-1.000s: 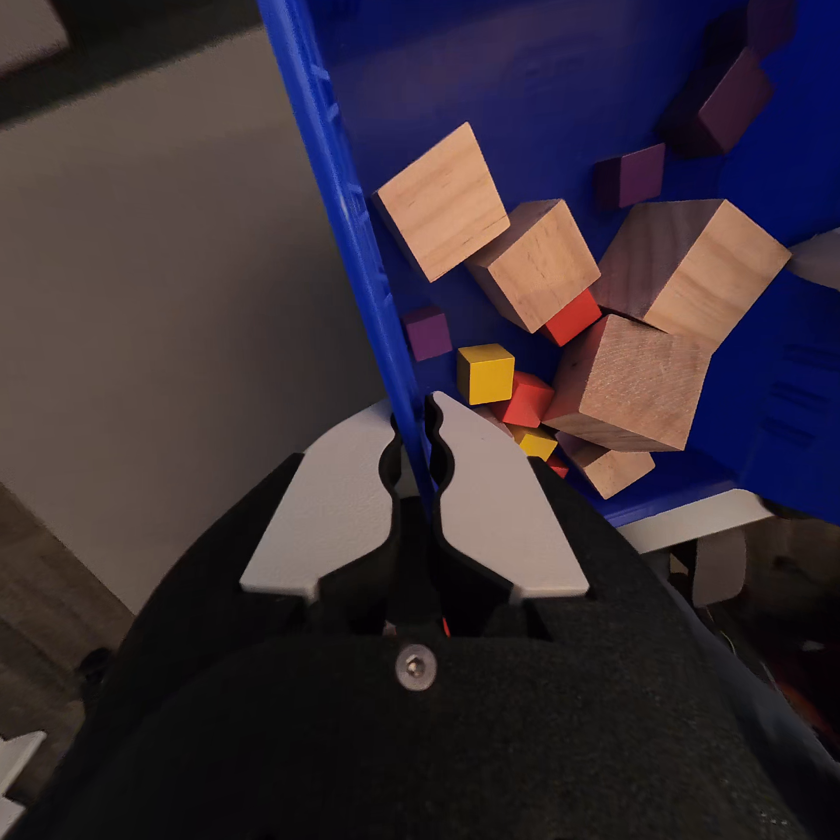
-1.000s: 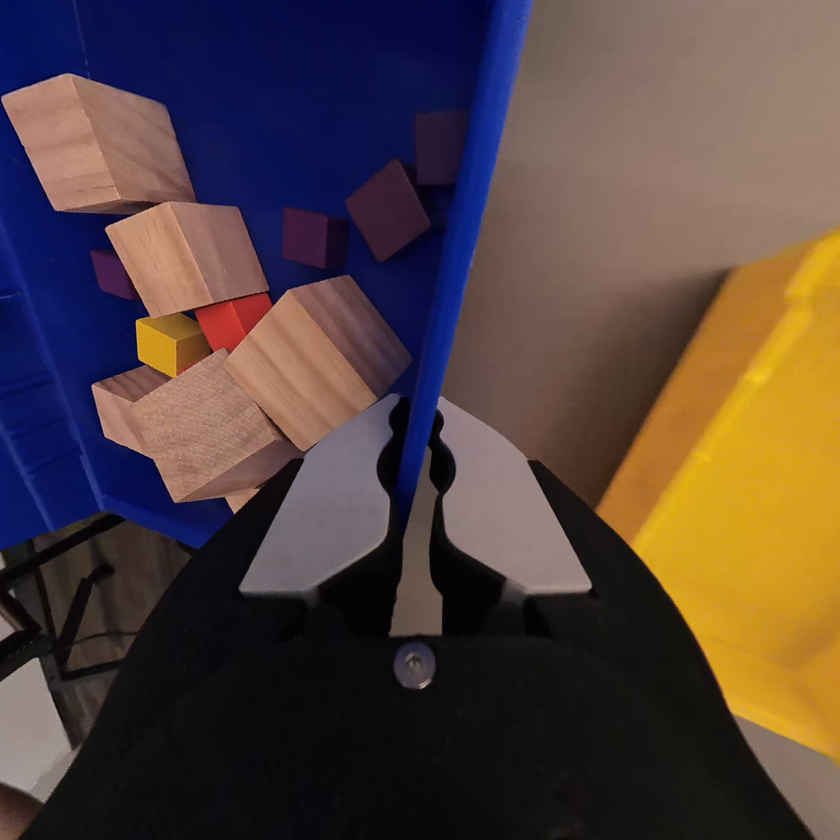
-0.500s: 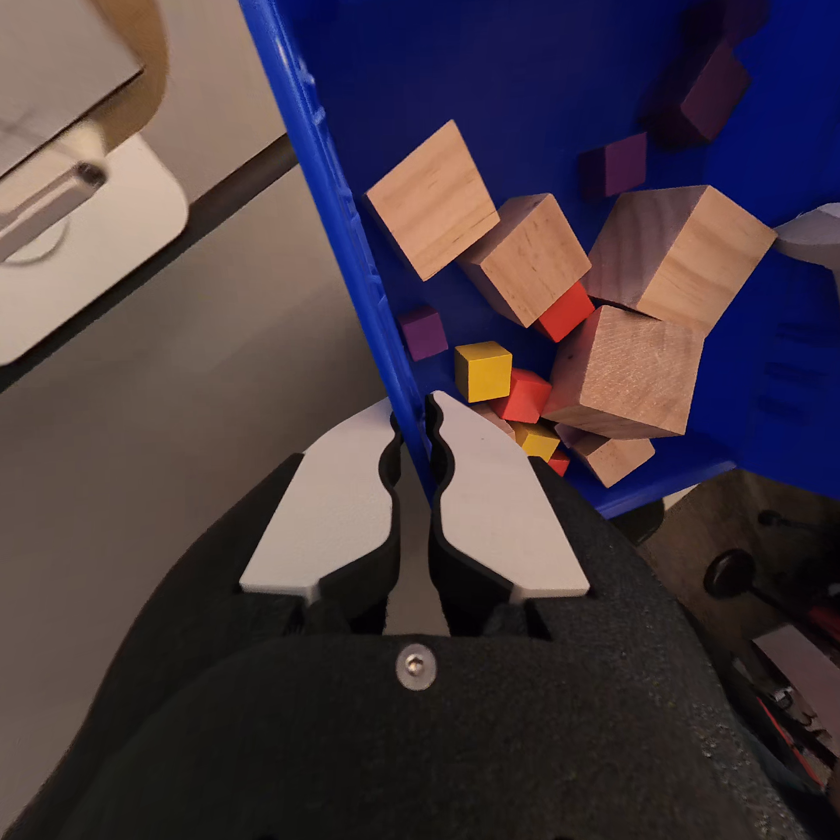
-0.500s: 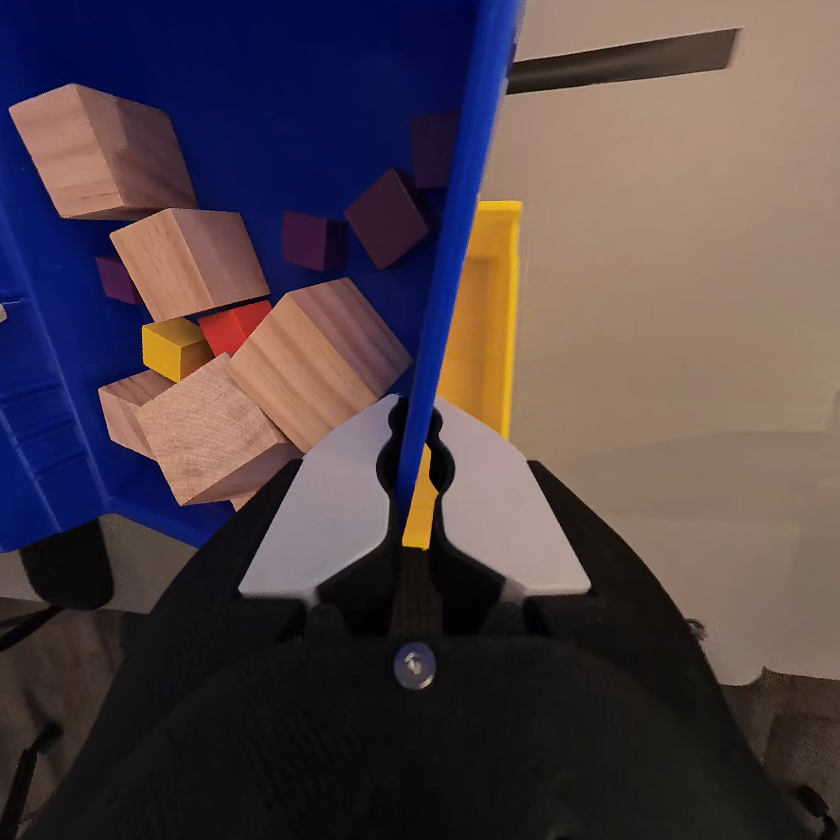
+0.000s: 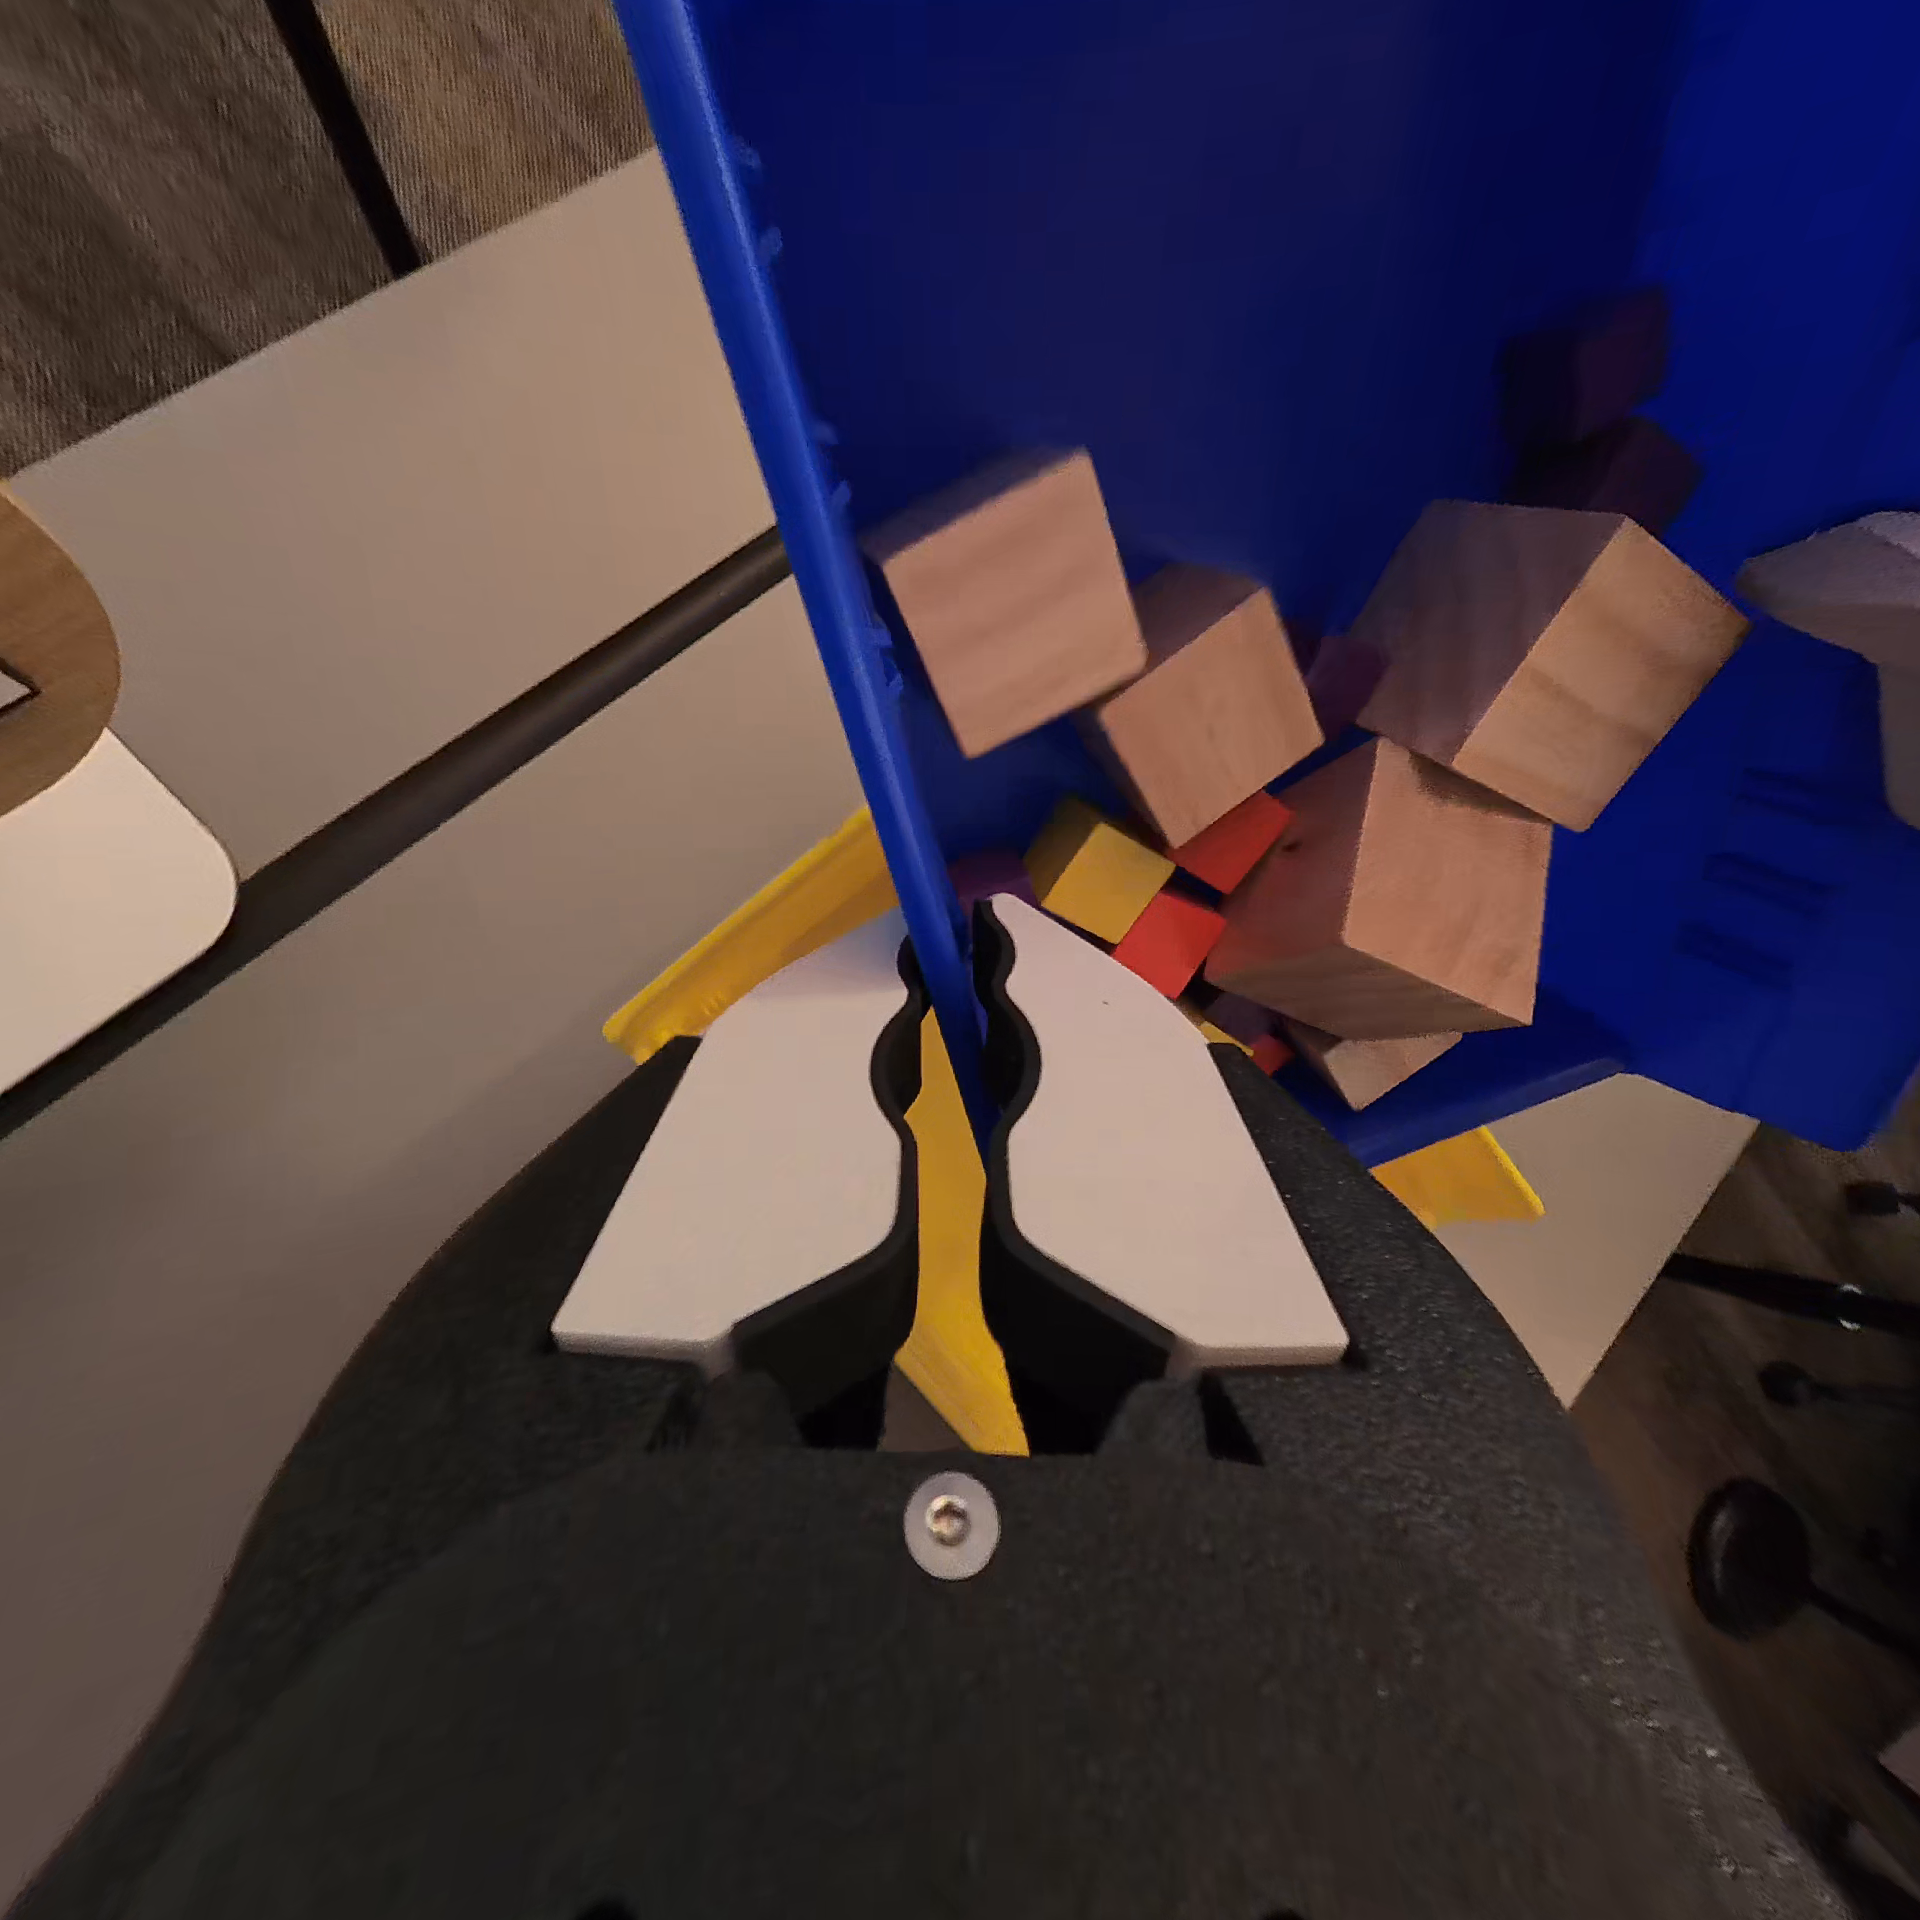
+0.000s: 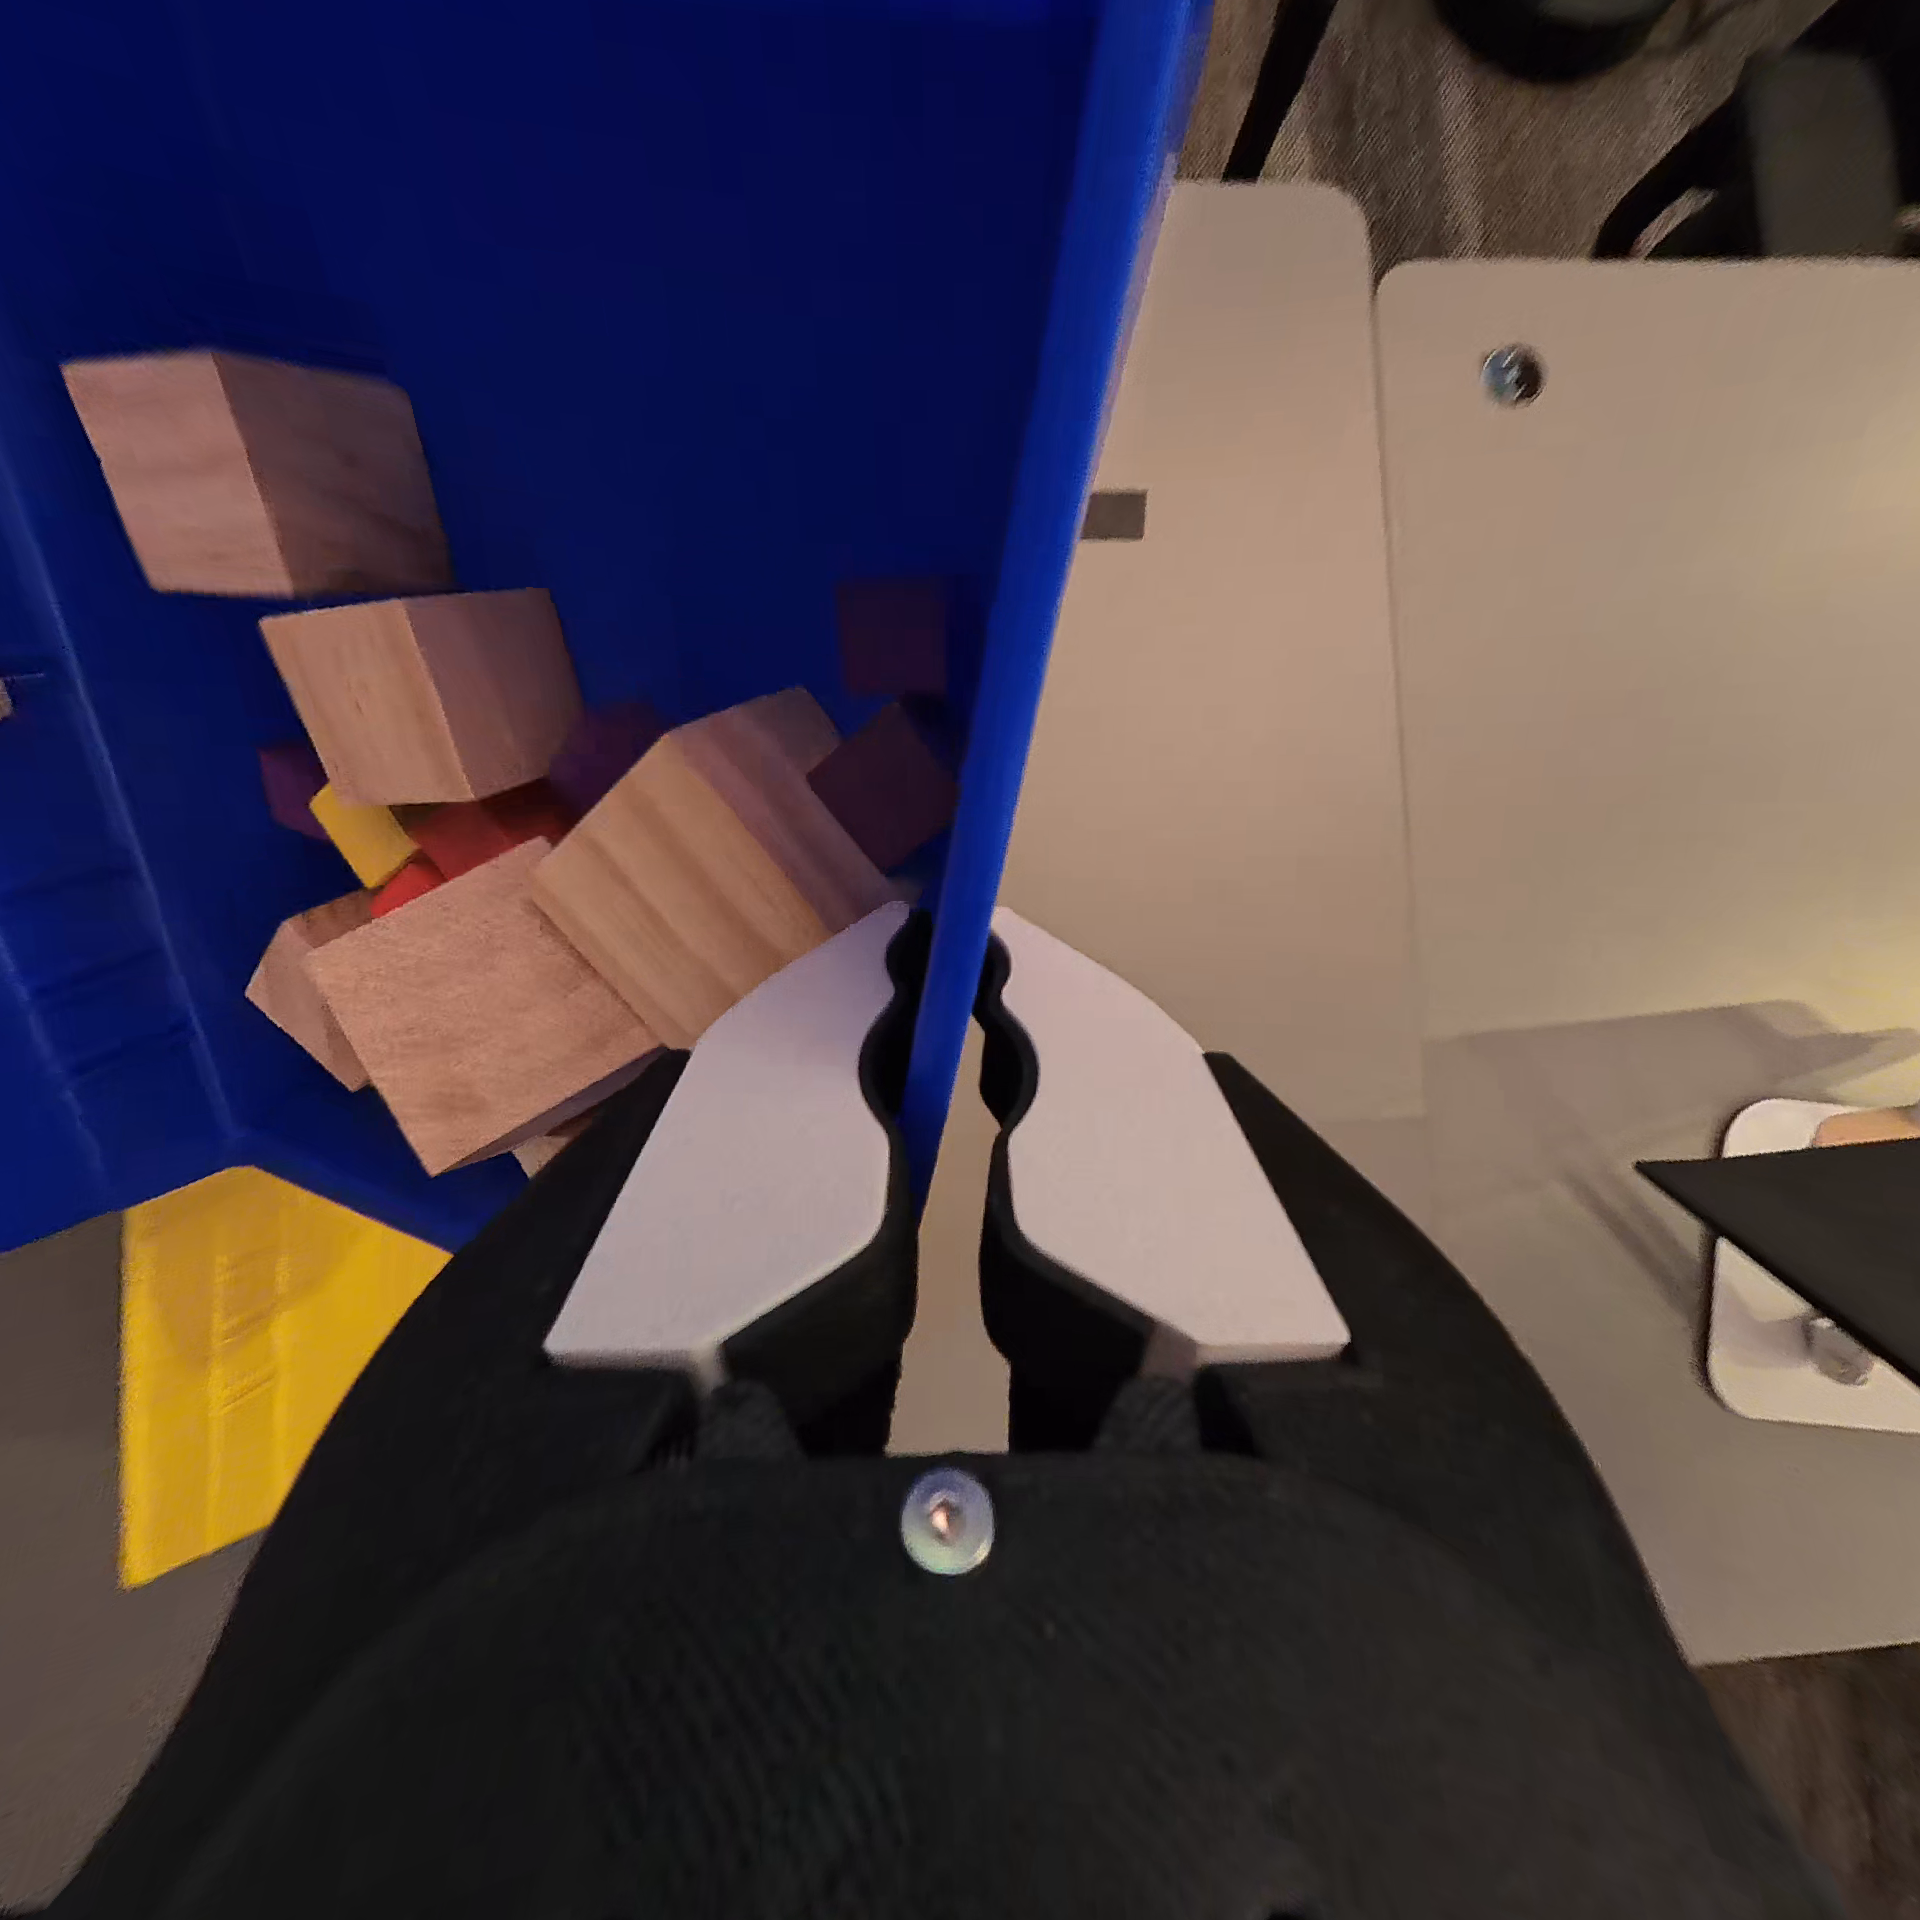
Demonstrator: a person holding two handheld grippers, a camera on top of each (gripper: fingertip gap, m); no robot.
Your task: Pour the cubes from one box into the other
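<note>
Two handheld grippers clamp opposite side walls of a tilted blue box (image 5: 1195,260): the left gripper (image 5: 948,940) has its two grey fingers nearly closed on the thin blue wall running up between them, and the right gripper (image 6: 943,935) pinches the facing wall in the same way. Inside the box, just ahead of the left gripper's fingertips and to their right, a heap of cubes has gathered at the low edge. Five large plain wooden cubes (image 5: 1382,894) can be counted there, one only partly seen at the bottom of the heap. Among them lie small painted ones: at least two red cubes (image 5: 1164,935), one yellow cube (image 5: 1091,868), and several purple cubes (image 5: 1621,478) too shadowed to count surely. A yellow box (image 5: 758,940) sits below the blue box's low edge, on a pale table (image 5: 395,499), behind the left gripper's fingers.
</note>
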